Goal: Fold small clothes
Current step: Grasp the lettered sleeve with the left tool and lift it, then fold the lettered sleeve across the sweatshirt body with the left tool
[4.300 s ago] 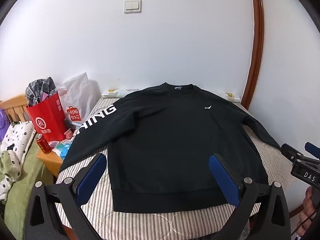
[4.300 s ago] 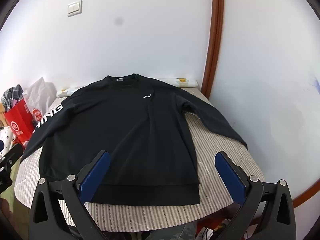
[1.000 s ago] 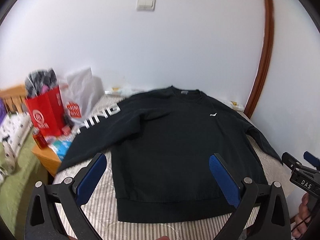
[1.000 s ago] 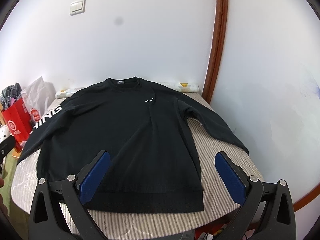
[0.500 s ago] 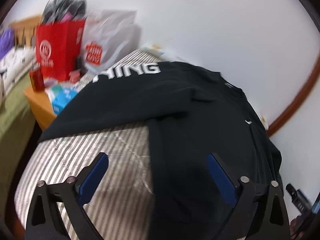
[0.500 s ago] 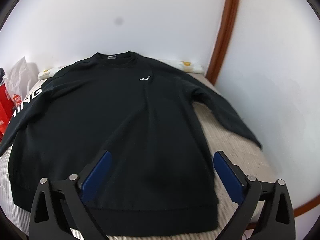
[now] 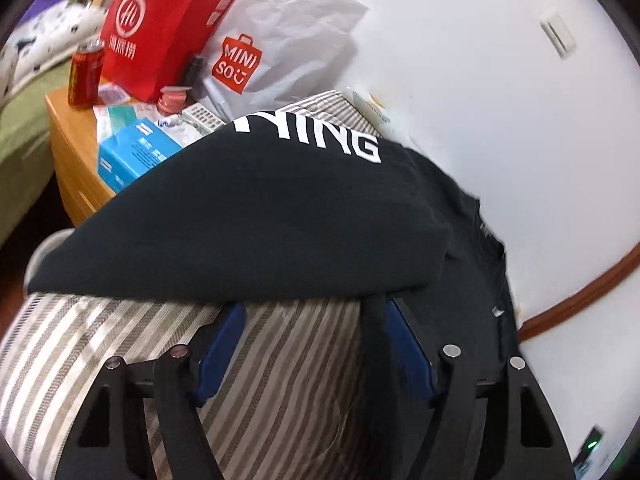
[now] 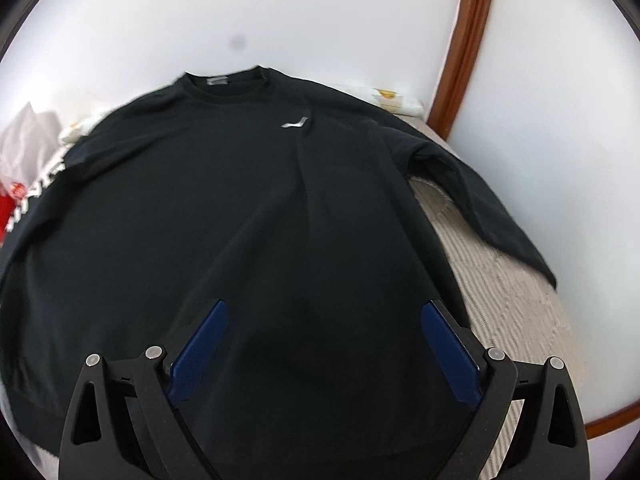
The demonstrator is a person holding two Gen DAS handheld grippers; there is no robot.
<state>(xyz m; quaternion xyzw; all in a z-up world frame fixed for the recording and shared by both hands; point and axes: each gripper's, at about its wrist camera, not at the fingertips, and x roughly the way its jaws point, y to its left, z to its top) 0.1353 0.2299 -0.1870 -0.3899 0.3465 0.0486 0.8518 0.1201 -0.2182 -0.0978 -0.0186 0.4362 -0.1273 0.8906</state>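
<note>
A black long-sleeved sweatshirt (image 8: 256,216) lies flat, front up, on a striped bed (image 8: 512,304). It has a small white logo on the chest and white letters on its left sleeve (image 7: 256,216). My left gripper (image 7: 312,312) is open, low over the striped cover, with its tips at the near edge of that sleeve beside the sweatshirt's side edge. My right gripper (image 8: 324,316) is open and empty, hovering over the lower middle of the sweatshirt's body. The other sleeve (image 8: 480,200) lies spread toward the right.
A wooden bedside table (image 7: 72,160) to the left holds a red paper bag (image 7: 160,32), a white Miniso bag (image 7: 276,40), a red can (image 7: 85,74) and a blue box (image 7: 136,152). White walls with a brown door frame (image 8: 460,48) stand behind the bed.
My left gripper has swung left and dropped down to the lettered sleeve, its fingers narrower than before. My right gripper has moved forward and lower over the sweatshirt's body.
</note>
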